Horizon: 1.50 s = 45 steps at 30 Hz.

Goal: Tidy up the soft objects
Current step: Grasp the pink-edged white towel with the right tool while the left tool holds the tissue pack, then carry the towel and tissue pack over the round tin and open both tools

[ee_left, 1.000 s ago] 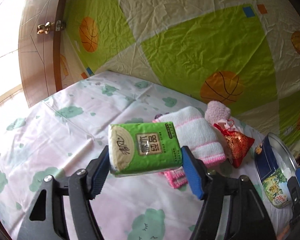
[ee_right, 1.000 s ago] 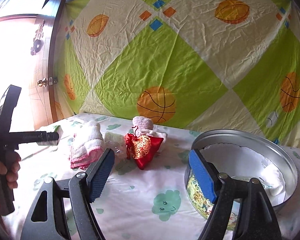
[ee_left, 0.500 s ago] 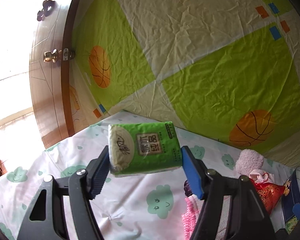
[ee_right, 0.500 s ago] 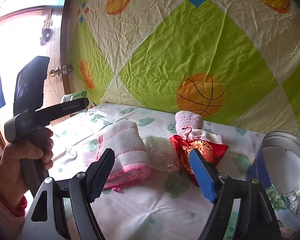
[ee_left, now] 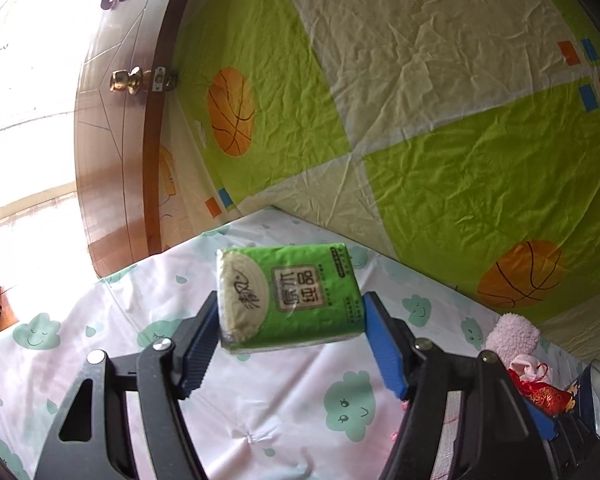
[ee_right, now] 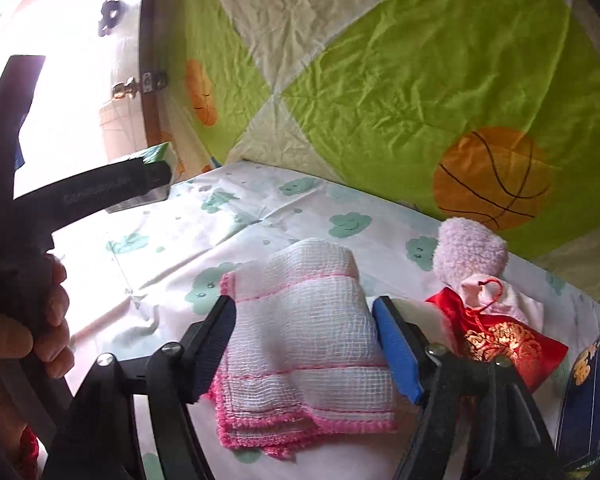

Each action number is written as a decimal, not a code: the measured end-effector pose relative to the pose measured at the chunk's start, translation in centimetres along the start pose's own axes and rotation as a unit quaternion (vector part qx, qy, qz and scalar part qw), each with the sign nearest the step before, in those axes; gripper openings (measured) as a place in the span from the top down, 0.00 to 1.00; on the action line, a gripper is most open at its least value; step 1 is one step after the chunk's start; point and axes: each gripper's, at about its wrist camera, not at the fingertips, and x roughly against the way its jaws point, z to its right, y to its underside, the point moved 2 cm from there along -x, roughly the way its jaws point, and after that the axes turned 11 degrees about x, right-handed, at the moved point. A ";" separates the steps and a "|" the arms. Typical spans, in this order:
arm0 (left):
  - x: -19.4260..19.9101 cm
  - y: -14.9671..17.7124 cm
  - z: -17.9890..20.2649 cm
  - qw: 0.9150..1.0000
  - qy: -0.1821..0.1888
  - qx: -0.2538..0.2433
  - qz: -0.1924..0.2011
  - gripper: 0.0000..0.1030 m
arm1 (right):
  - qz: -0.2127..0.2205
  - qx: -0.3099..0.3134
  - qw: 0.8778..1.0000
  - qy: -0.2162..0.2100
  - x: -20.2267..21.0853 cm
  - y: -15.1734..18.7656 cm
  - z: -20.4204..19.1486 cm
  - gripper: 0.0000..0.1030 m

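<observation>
Left tongs (ee_left: 290, 320) clamp a green tissue pack (ee_left: 288, 296) (glossy, plump); right tongs (ee_right: 304, 344) straddle a pink-edged cloth (ee_right: 300, 344), unclosed.

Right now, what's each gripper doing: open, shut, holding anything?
Left gripper: shut on the green tissue pack.
Right gripper: open, fingers either side of the folded white-pink cloth.

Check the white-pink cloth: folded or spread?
Folded. The cloth lies in stacked layers, pink edges piled at its near end, between the right hand-held gripper fingers.

The left claw (ee_left: 290, 330) is clamped shut on a load, raised; the right claw (ee_right: 304, 344) gapes wide, lowered.
</observation>
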 end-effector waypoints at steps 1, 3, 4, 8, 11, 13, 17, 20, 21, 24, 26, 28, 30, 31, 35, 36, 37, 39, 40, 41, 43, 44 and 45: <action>0.0 -0.1 -0.2 1.000 -0.001 0.004 -0.001 0.33 | 0.004 0.012 1.000 -0.009 0.1 0.0 -0.6 0.35; 0.1 -0.2 -0.4 1.000 -0.003 0.008 0.002 0.33 | -0.001 0.023 0.999 -0.036 0.2 0.1 -1.5 0.36; 0.2 -0.2 -0.4 1.000 -0.002 0.008 0.004 0.33 | -0.008 0.027 0.999 -0.042 0.0 0.3 -1.8 0.38; 0.2 0.0 -0.1 1.000 0.000 0.003 0.001 0.33 | -0.015 0.030 0.998 -0.049 0.0 0.7 -2.0 0.40; 0.2 0.1 -0.1 1.000 0.001 0.002 -0.003 0.33 | -0.024 0.013 0.998 -0.057 -0.2 1.1 -1.2 0.66; 0.2 0.1 -0.2 1.000 0.000 0.005 -0.001 0.33 | -0.042 0.008 0.997 -0.070 -0.9 1.4 -1.0 0.78; 0.0 0.2 -0.3 1.000 -0.005 0.004 -0.004 0.33 | -0.030 0.011 0.998 -0.055 -0.3 1.4 -1.1 0.89; -0.3 0.4 -0.4 1.000 -0.007 0.000 -0.004 0.33 | 0.024 0.002 0.998 -0.053 2.3 1.2 -1.0 0.90; -0.3 0.3 -0.4 1.000 -0.006 0.000 -0.002 0.33 | 0.042 -0.010 0.998 -0.048 3.2 1.1 -0.7 0.90; 0.1 0.3 -0.3 1.000 0.001 0.000 0.007 0.33 | 0.093 -0.041 0.995 -0.010 6.4 0.9 1.0 0.90; 0.5 0.3 0.0 1.000 0.012 -0.003 0.016 0.33 | 0.121 -0.051 0.991 0.017 8.4 1.0 2.1 0.90; 1.0 0.5 0.5 0.999 0.025 -0.011 0.027 0.33 | 0.142 -0.057 0.987 0.051 10.3 1.5 3.2 0.90; 1.3 0.9 1.3 0.998 0.035 -0.025 0.035 0.33 | 0.155 -0.061 0.983 0.074 11.8 2.1 3.9 0.90; 1.5 1.2 1.7 0.998 0.039 -0.032 0.039 0.33 | 0.159 -0.062 0.982 0.085 12.4 2.5 4.2 0.90; 2.3 2.4 3.3 0.996 0.064 -0.056 0.042 0.33 | 0.168 -0.070 0.976 0.119 14.0 3.7 5.3 0.90; 2.5 2.7 3.7 0.995 0.071 -0.059 0.040 0.33 | 0.169 -0.073 0.975 0.122 14.2 3.9 5.6 0.90; 2.8 3.1 4.1 0.994 0.080 -0.062 0.039 0.33 | 0.170 -0.074 0.975 0.124 14.4 4.1 5.9 0.90; 3.5 3.9 5.0 0.992 0.094 -0.071 0.037 0.33 | 0.172 -0.076 0.974 0.129 14.9 4.5 6.3 0.90; 3.8 4.3 5.3 0.992 0.098 -0.072 0.036 0.33 | 0.173 -0.078 0.973 0.132 15.3 4.7 6.5 0.90; 4.2 4.6 5.6 0.991 0.103 -0.073 0.033 0.33 | 0.174 -0.080 0.972 0.134 15.5 4.8 6.7 0.90; 4.7 5.3 6.2 0.991 0.112 -0.071 0.024 0.33 | 0.177 -0.081 0.971 0.138 16.1 5.0 7.1 0.90; 4.9 5.6 6.4 0.991 0.114 -0.069 0.020 0.33 | 0.178 -0.080 0.971 0.141 16.4 5.1 7.2 0.90; 5.1 5.9 6.7 0.991 0.116 -0.068 0.017 0.33 | 0.180 -0.079 0.970 0.143 16.6 5.3 7.5 0.90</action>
